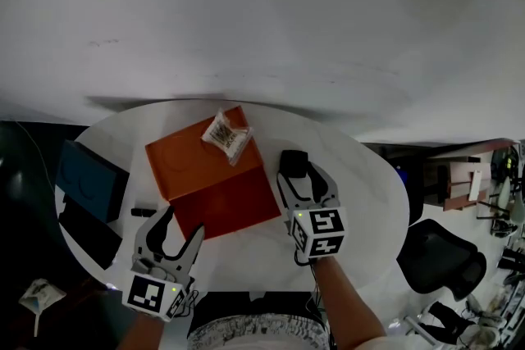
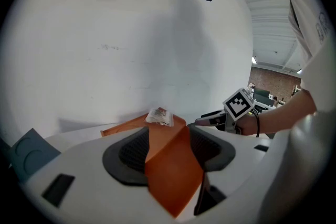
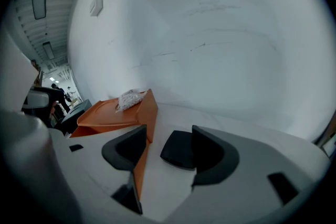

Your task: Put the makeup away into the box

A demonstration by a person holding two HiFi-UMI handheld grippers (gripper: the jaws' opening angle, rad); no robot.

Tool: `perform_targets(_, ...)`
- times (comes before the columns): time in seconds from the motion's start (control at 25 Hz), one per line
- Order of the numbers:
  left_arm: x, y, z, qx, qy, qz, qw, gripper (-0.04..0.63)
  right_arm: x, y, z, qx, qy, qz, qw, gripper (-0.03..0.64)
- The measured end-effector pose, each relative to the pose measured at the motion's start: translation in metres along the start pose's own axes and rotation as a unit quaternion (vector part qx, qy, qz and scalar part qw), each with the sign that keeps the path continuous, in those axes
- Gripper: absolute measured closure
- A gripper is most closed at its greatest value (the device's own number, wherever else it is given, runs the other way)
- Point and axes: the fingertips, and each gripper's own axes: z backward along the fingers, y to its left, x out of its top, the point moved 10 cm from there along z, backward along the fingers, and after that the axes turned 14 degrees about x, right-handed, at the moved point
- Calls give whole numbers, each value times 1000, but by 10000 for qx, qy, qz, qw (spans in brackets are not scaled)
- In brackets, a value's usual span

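Note:
A closed orange box [image 1: 209, 176] stands in the middle of the round white table [image 1: 361, 201], with a clear packet [image 1: 226, 135] lying on its far corner. A flat black makeup compact [image 1: 293, 161] rests on the table just right of the box. My right gripper [image 1: 302, 176] is open around it; in the right gripper view the compact [image 3: 177, 150] lies close to the right jaw, well apart from the left one. My left gripper [image 1: 184, 221] is open at the box's near left corner, and that orange corner [image 2: 173, 165] shows between its jaws.
A blue case [image 1: 89, 180] sits at the table's left edge, and a small black item [image 1: 143, 211] lies between it and the box. A black chair [image 1: 443, 258] stands off the table to the right. A white wall rises behind the table.

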Motion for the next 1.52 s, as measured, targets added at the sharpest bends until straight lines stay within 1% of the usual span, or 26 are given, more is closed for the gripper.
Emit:
perform_targets(0.24,-3,3,-6,-22,87,28,10000,336,-6,-10,-12,-262,200,-65,9994,327)
perform_targets(0.56,-7,9,-10,-5,178,97,9998,336,-10,-18,-21,-405,367,-122,9984,311)
perform_targets(0.84,-9,16,-13,2,175,117,9998,336,-14,-23,-30,-574,461,-195,9971,291)
perform_targets(1.12,-11,19,-16,-3,222,144,9996,336,-16,-24,-39,-621,572,-294,9960,262)
perform_targets(1.52,-12,21,-19,21,281,175,9994,336,-17,-24,-48,-639,706,-239,9952,250)
